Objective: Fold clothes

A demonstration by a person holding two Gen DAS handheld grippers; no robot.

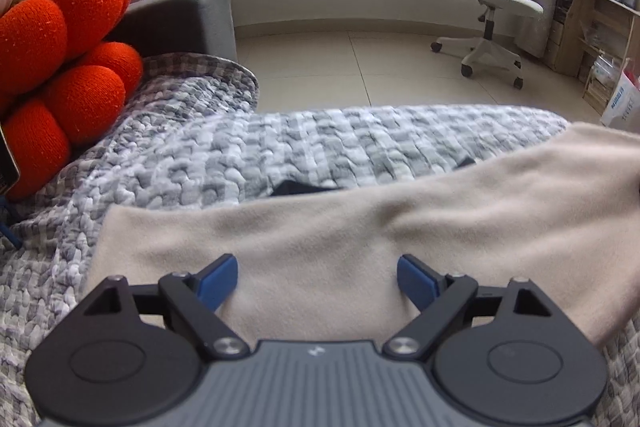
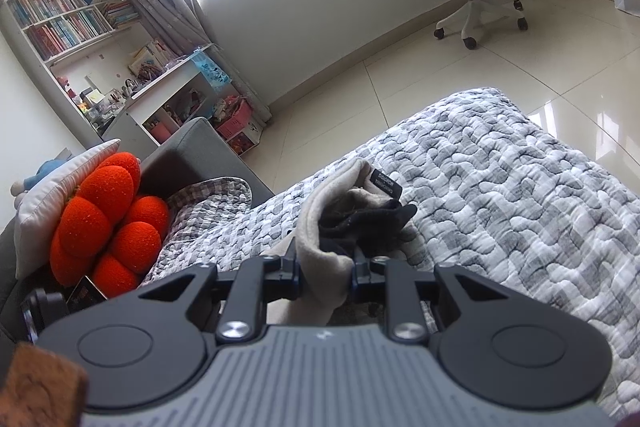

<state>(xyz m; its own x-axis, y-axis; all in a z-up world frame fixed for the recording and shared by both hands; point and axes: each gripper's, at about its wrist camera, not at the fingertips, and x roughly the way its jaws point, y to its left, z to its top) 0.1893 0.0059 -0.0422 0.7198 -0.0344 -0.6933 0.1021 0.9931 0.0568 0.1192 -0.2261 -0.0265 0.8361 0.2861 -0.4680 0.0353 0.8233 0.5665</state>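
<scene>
Two grippers working a beige garment (image 1: 320, 227) on a grey checked blanket (image 1: 280, 147).

The left gripper (image 1: 317, 281) is spread wide over the cloth, gripping nothing; the right gripper (image 2: 325, 271) is clamped on a bunched fold.

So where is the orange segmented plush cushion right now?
The orange segmented plush cushion sits at the far left in both wrist views, propped against the grey sofa arm, beside the grey-white checked quilt and left of the beige garment.
</scene>
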